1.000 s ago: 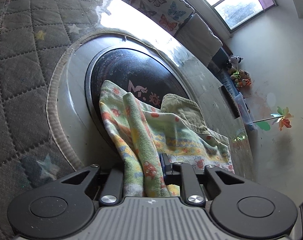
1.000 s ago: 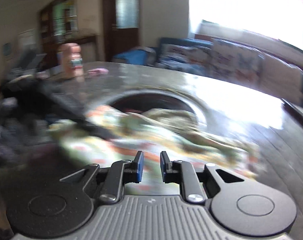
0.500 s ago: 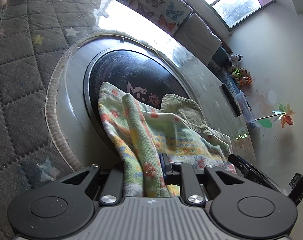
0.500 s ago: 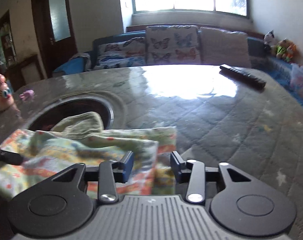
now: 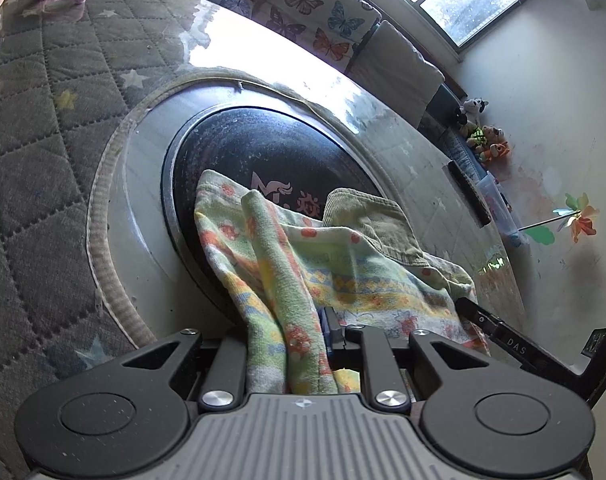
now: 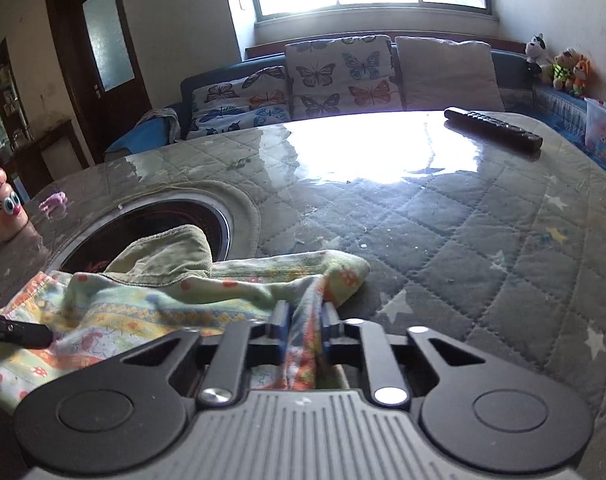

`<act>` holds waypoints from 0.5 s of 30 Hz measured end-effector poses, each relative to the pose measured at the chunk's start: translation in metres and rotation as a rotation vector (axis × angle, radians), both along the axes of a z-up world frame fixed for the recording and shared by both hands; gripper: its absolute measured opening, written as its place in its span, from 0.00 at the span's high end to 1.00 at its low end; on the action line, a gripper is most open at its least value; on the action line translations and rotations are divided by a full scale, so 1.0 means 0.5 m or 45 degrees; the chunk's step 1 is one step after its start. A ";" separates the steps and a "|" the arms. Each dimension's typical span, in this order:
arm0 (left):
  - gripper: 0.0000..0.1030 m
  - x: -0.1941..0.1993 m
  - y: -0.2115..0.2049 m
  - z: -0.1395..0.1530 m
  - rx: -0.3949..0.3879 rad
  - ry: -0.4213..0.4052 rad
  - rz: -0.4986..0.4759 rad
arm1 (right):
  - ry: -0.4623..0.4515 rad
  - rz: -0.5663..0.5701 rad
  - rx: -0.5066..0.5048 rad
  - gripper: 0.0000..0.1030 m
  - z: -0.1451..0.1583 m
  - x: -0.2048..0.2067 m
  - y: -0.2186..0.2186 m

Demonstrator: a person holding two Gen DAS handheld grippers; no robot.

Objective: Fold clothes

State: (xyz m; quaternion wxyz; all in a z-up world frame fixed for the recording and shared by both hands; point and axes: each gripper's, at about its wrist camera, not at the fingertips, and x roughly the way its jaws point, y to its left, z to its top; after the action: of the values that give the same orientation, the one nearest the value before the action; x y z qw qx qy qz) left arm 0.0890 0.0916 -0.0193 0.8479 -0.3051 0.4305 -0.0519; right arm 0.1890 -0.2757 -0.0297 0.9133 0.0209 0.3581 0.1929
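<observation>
A colourful patterned cloth (image 5: pixel 303 256) with an olive-green corduroy part (image 5: pixel 371 220) lies on the table, partly over the round black hotplate (image 5: pixel 243 152). My left gripper (image 5: pixel 291 332) is shut on one bunched edge of the cloth. My right gripper (image 6: pixel 303 320) is shut on another edge of the same cloth (image 6: pixel 163 300), near its right corner. The right gripper's finger (image 5: pixel 503 336) shows at the right of the left wrist view, and the left gripper's finger (image 6: pixel 15 330) at the left of the right wrist view.
The table (image 6: pixel 463 240) has a quilted grey cover under clear film. A black remote (image 6: pixel 493 128) lies at the far right. A pink bottle with eyes (image 6: pixel 5 204) and a small pink toy (image 6: pixel 54 201) stand at the left. A sofa with butterfly cushions (image 6: pixel 335 76) is behind.
My right gripper swung round to the cloth's right edge and closed on it; half a second ago it was open. My left gripper has kept its hold and barely moved.
</observation>
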 end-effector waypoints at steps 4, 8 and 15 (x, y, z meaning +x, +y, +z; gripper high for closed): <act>0.83 0.004 -0.012 0.012 0.062 -0.001 -0.013 | 0.003 -0.025 0.058 0.92 0.003 -0.012 -0.013; 0.85 0.015 -0.039 0.041 0.124 -0.027 -0.043 | -0.035 -0.037 0.084 0.92 0.019 -0.039 -0.040; 0.87 0.055 -0.148 0.083 0.188 -0.068 -0.156 | -0.108 -0.097 0.089 0.93 0.074 -0.073 -0.128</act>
State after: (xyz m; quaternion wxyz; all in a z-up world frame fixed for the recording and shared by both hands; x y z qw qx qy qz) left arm 0.1164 0.0177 0.0224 0.8744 -0.2134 0.4284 -0.0797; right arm 0.1525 -0.3398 0.0074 0.9330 0.0580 0.3111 0.1711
